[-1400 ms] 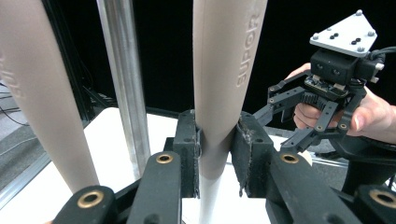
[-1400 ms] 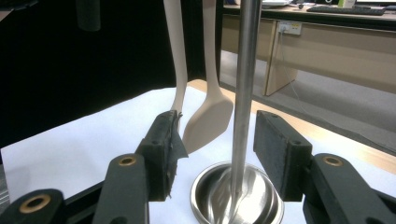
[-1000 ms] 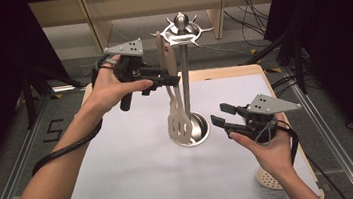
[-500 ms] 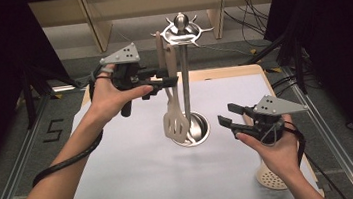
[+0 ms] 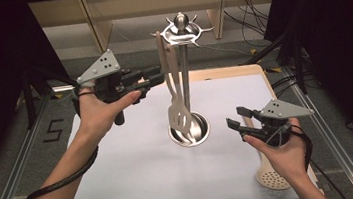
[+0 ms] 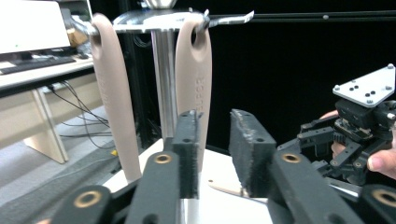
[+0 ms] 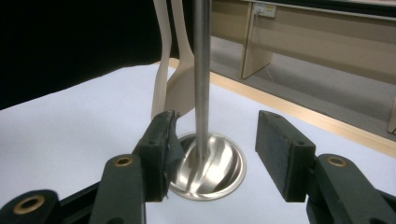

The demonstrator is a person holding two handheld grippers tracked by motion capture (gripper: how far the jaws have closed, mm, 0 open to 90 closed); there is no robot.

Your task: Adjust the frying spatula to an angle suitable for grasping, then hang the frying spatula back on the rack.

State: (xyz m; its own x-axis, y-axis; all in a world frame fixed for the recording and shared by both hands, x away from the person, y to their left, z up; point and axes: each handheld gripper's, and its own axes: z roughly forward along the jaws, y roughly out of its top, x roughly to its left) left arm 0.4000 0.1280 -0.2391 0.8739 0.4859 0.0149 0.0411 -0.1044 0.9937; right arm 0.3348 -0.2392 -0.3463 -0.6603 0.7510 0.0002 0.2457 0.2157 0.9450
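High view: skimmer (image 5: 272, 175) behind right hand (image 5: 280, 154)

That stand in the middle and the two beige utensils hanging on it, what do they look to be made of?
The stand looks like polished metal, perhaps stainless steel: its pole and round base mirror the surroundings. The hanging utensils look like matte plastic or silicone, judging by their even beige, unshiny surface and moulded lettering on one handle; which of the two I cannot tell.

white table (image 5: 138, 174), utensil stand (image 5: 189, 130), skimmer (image 5: 273, 178)
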